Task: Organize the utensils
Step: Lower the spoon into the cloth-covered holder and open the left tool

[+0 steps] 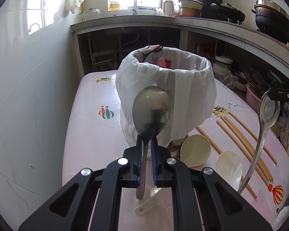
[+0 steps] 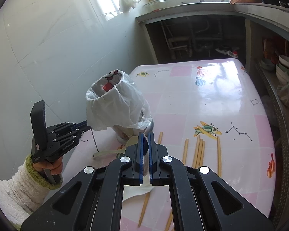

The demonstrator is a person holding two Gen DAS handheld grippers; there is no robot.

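Note:
My left gripper [image 1: 146,140] is shut on the handle of a metal spoon [image 1: 151,111], bowl up, held in front of a holder lined with a white plastic bag [image 1: 167,88]. The holder also shows in the right wrist view [image 2: 115,105], with the left gripper [image 2: 84,127] beside it. My right gripper [image 2: 146,136] is shut on a second metal spoon, seen edge-on between its jaws; in the left wrist view this spoon [image 1: 267,113] hangs handle down from the right gripper [image 1: 267,94]. Several chopsticks [image 2: 199,150] lie on the pink table [image 2: 212,96].
A cream ladle [image 1: 195,150] and a white spoon [image 1: 229,163] lie at the holder's base, and a small white spoon [image 1: 150,202] under my left gripper. A grey tiled wall [image 1: 28,96] runs along the left. Counters with pots [image 1: 271,21] and shelves of bowls [image 1: 223,63] stand behind and right.

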